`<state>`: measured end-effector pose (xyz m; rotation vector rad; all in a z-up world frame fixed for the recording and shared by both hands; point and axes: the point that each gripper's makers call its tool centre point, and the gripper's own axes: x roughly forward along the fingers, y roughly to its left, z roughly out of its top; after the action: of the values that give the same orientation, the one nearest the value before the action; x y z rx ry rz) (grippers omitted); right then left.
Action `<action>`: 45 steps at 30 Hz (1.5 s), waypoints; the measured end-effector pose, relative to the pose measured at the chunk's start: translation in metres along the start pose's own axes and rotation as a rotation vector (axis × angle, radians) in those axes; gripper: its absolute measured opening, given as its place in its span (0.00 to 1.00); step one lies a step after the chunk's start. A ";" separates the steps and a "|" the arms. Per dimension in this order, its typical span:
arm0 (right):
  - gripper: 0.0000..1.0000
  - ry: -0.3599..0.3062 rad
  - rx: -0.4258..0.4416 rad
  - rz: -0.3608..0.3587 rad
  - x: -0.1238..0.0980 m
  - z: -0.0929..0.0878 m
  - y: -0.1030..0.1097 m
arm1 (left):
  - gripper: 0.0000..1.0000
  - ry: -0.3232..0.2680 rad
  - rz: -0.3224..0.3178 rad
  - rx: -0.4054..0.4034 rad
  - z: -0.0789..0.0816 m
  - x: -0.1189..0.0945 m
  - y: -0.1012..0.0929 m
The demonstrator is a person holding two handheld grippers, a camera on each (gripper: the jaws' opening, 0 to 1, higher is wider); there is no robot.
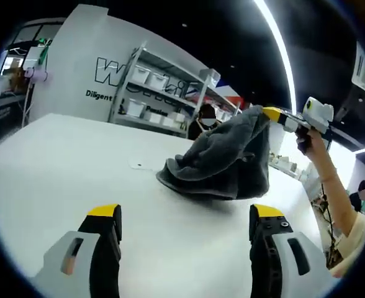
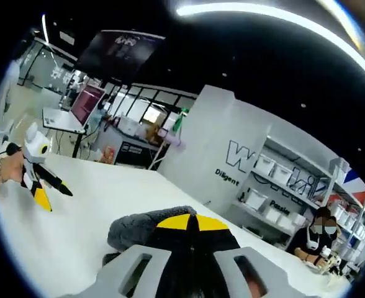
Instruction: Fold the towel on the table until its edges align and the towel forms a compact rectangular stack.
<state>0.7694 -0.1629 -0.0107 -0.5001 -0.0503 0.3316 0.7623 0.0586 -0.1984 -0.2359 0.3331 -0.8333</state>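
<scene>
While lifted: the grey towel (image 1: 223, 162) is raised by one corner, its bulk heaped on the white tabletop (image 1: 64, 161).
Right gripper (image 2: 192, 225): pressed together, pinching that corner.
Left gripper (image 1: 185, 214): spread wide, nothing held, hovering near the heap.
Handling: judged soft, limp, light; best taken at a free corner or hem.
Containers: bins on background shelving (image 1: 154, 93); contents cannot be told.
</scene>
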 end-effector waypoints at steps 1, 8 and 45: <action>0.00 -0.003 -0.004 -0.005 0.001 0.004 -0.003 | 0.83 0.000 0.000 0.000 -0.001 -0.001 -0.001; 0.00 -0.040 -0.010 -0.016 0.003 0.034 -0.018 | 0.83 -0.003 -0.001 -0.001 0.003 0.000 0.005; 0.00 -0.200 -0.130 -0.090 -0.060 0.199 -0.056 | 0.83 -0.014 -0.002 -0.008 -0.001 -0.004 -0.010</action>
<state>0.7042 -0.1368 0.1931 -0.5901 -0.2885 0.2908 0.7524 0.0554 -0.1957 -0.2492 0.3233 -0.8326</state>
